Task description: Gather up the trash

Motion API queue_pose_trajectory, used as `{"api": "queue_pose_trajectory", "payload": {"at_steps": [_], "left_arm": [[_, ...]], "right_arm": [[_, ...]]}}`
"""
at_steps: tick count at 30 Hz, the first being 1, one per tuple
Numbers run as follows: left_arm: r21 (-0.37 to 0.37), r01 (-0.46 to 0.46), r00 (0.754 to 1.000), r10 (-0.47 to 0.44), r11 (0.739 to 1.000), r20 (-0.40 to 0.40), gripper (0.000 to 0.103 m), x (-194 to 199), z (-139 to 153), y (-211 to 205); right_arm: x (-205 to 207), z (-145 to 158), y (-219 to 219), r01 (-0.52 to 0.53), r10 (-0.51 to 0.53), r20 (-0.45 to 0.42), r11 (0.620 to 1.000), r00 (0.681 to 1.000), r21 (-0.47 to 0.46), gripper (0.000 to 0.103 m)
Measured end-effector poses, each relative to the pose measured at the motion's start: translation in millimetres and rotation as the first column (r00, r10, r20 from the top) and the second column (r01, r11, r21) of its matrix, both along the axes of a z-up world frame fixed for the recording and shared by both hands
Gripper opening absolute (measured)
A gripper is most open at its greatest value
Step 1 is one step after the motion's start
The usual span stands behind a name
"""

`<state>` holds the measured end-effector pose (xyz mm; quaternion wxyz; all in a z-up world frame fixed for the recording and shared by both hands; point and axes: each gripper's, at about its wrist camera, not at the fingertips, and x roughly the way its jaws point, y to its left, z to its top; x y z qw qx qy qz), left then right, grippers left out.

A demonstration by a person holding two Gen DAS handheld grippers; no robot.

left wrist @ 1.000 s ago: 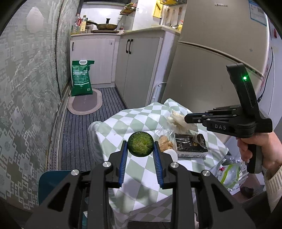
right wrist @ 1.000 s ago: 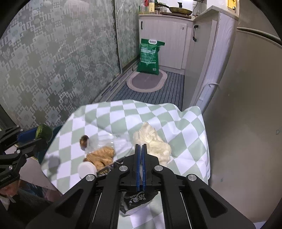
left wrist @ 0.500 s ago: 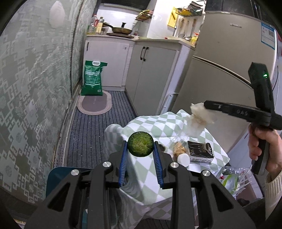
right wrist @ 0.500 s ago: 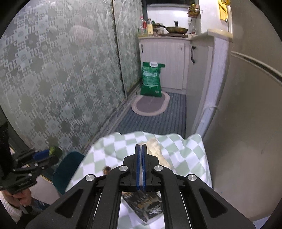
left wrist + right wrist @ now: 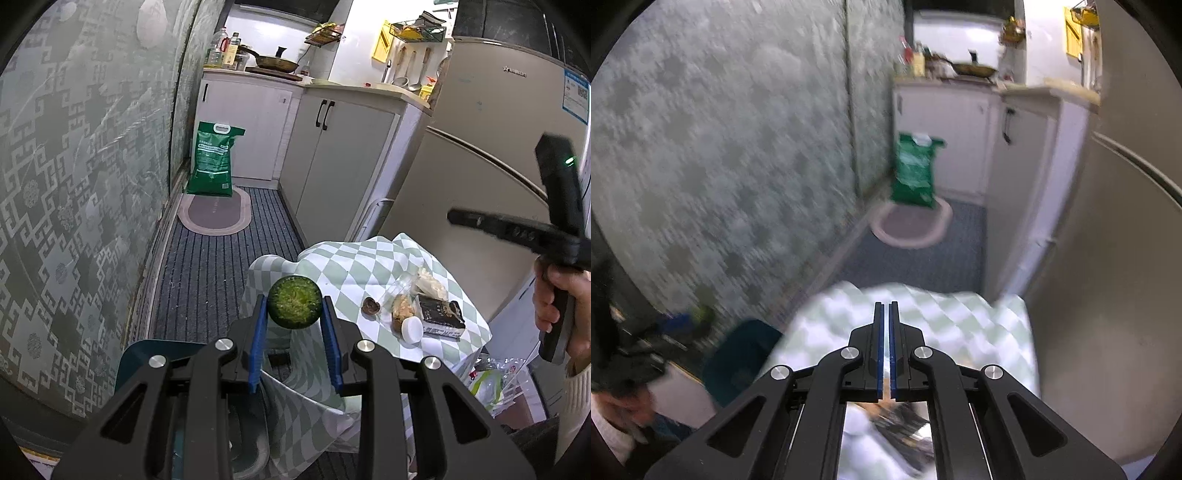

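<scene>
The left hand-held gripper (image 5: pixel 294 325) is clamped on a cut green fruit half (image 5: pixel 294 302), cut face toward the camera. Just below and behind it sits the teal bin (image 5: pixel 155 356), so I judge the step to be carrying it over the opening before letting go. Ahead and right, wrappers (image 5: pixel 439 317) lie on the checkered surface (image 5: pixel 354 266). The right hand-held gripper (image 5: pixel 885 350) is closed, apparently empty.

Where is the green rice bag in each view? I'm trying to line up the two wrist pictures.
Left wrist: green rice bag stands on the floor, left of centre, against the white cabinets.
Right wrist: the bag, blurred, is just right of centre, upper half.
Shared landmark: the oval mat before it.
</scene>
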<state>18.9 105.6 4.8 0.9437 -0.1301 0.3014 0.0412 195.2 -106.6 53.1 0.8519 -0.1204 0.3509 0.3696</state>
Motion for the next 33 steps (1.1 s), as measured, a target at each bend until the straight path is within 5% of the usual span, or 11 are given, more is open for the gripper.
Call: {"api": "queue_pose_trajectory", "payload": {"at_steps": [2, 4, 5, 18, 23, 25, 28, 33], "left_arm": [[-0.001, 0.005, 1.000, -0.005, 1.000, -0.004, 0.031, 0.1, -1.2, 0.4], [-0.006, 0.005, 1.000, -0.005, 1.000, -0.005, 0.031, 0.1, -1.7, 0.8], [-0.007, 0.005, 1.000, -0.005, 1.000, -0.005, 0.031, -0.2, -2.0, 1.3], [-0.015, 0.021, 1.000, -0.021, 1.000, -0.011, 0.031, 3.2, -3.1, -5.0], [-0.018, 0.026, 1.000, -0.026, 0.999, -0.012, 0.031, 4.2, -2.5, -6.2], [-0.017, 0.029, 1.000, -0.029, 0.999, -0.011, 0.031, 4.2, -2.3, -6.9], [-0.017, 0.029, 0.999, -0.029, 0.999, -0.012, 0.031, 4.3, -2.2, -7.7], [-0.015, 0.028, 1.000, -0.028, 1.000, -0.011, 0.031, 4.3, -2.0, -7.8]], "right_arm": [[15.4, -21.0, -8.9, 0.040, -0.044, -0.082, 0.998, 0.996, -0.046, 0.015], [30.3, -42.1, -20.6, 0.076, -0.087, -0.155, 0.995, 0.984, -0.071, 0.056], [34.5, -49.2, -24.4, 0.083, -0.096, -0.183, 0.994, 0.978, -0.077, 0.057], [50.4, -87.4, -35.2, 0.101, -0.132, -0.272, 0.987, 0.953, -0.125, 0.054], [52.2, -98.1, -36.3, 0.092, -0.134, -0.279, 0.983, 0.951, -0.160, 0.034], [52.9, -93.8, -39.6, 0.099, -0.136, -0.273, 0.985, 0.952, -0.144, 0.012], [50.0, -87.8, -40.2, 0.104, -0.137, -0.253, 0.985, 0.958, -0.140, 0.002], [49.4, -74.9, -43.0, 0.135, -0.158, -0.201, 0.983, 0.967, -0.125, 0.002]]}}
